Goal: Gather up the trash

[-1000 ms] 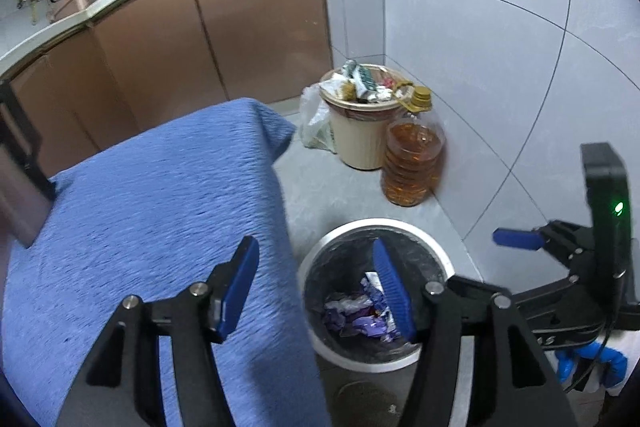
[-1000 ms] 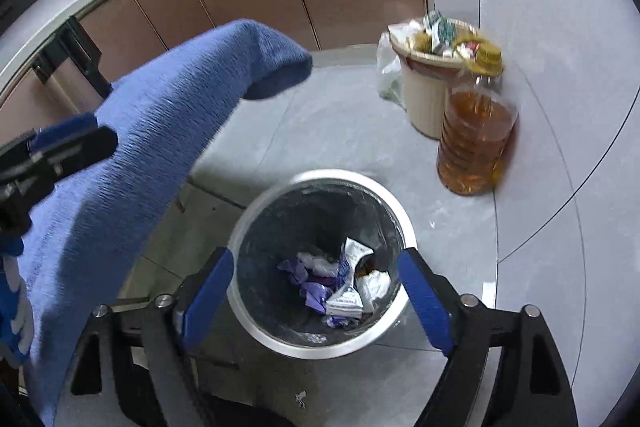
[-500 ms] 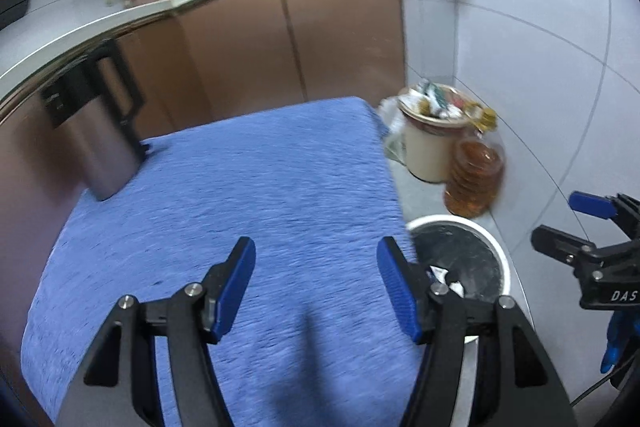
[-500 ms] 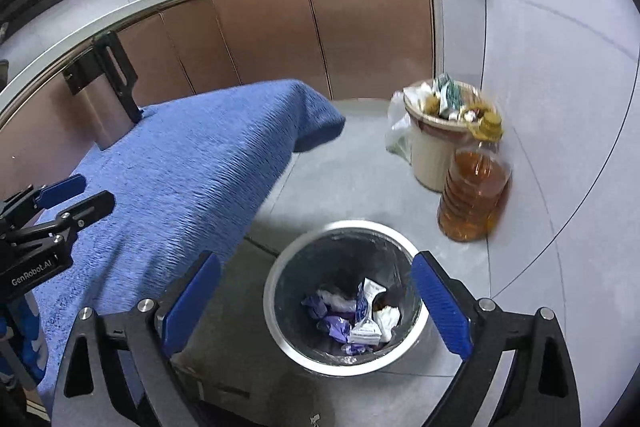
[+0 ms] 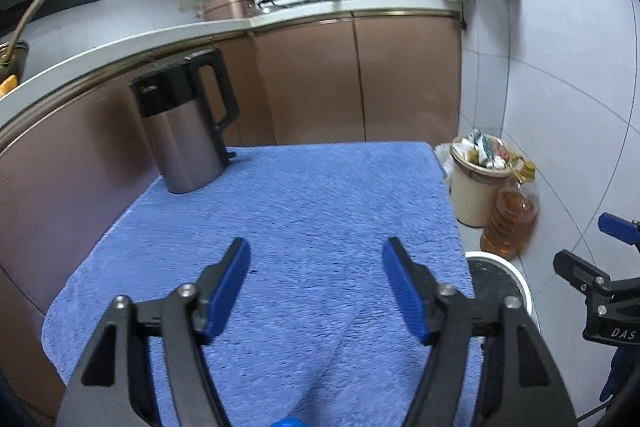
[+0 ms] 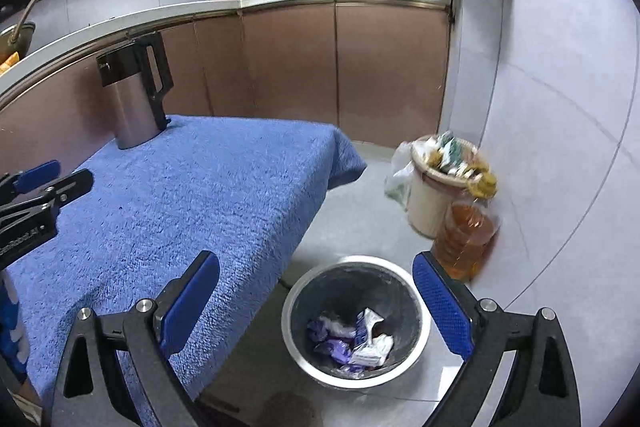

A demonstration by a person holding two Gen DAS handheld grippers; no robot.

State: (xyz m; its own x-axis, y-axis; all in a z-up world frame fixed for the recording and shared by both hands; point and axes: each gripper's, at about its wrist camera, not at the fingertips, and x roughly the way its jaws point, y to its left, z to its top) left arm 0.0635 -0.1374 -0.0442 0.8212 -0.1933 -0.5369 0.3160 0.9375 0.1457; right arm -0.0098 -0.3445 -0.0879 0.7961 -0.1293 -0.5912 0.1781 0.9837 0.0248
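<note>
A round metal trash bin (image 6: 416,311) stands on the floor beside the table and holds crumpled purple and white wrappers (image 6: 352,341). Its rim shows at the right of the left wrist view (image 5: 516,277). My right gripper (image 6: 316,293) is open and empty, above the bin and the table's corner. My left gripper (image 5: 316,287) is open and empty, above the blue towel (image 5: 304,227) that covers the table. I see no loose trash on the towel.
A steel kettle (image 5: 188,131) with a black handle stands at the table's far left corner. On the floor by the wall stand a cream bucket full of rubbish (image 6: 436,187) and an oil bottle (image 6: 464,235). Brown cabinets (image 5: 360,83) run behind.
Both grippers have risen and tilted up from the bin. The left one has swung left from above the bin to above the towel. Both stay open.
</note>
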